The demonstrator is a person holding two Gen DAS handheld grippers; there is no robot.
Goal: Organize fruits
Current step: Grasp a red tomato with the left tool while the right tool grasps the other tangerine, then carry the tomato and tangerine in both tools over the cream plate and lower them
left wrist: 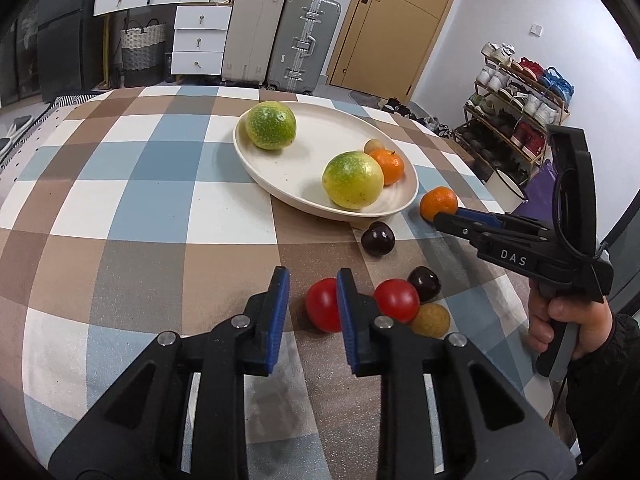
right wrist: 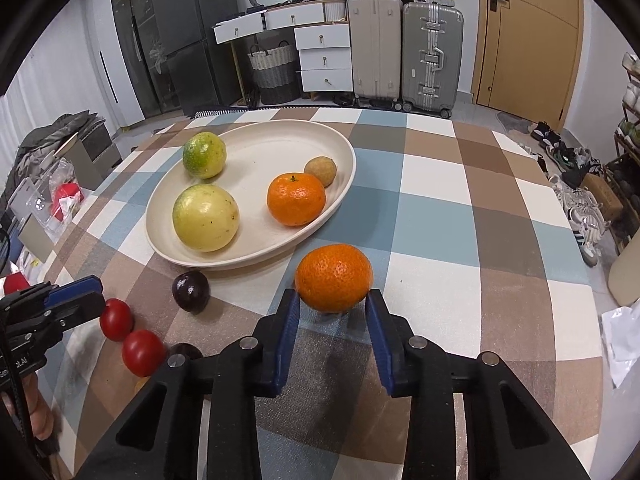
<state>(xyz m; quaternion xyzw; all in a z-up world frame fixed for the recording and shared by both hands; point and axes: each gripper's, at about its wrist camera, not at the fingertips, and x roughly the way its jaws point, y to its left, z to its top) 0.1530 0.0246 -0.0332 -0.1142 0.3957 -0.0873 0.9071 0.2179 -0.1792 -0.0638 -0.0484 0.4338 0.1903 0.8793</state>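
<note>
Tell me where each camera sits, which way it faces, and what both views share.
Left wrist: on the left gripper, looking along its open fingers across the checked table at a red tomato; the right gripper and hand show.
Right wrist: on the right gripper, facing the mandarin between its fingers; the left gripper shows at left.
Shared: the plate, mandarin, tomatoes, suitcases.

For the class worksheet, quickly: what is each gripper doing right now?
Left gripper: open, empty, beside a red tomato.
Right gripper: open around the loose orange, not yet clamped.
</note>
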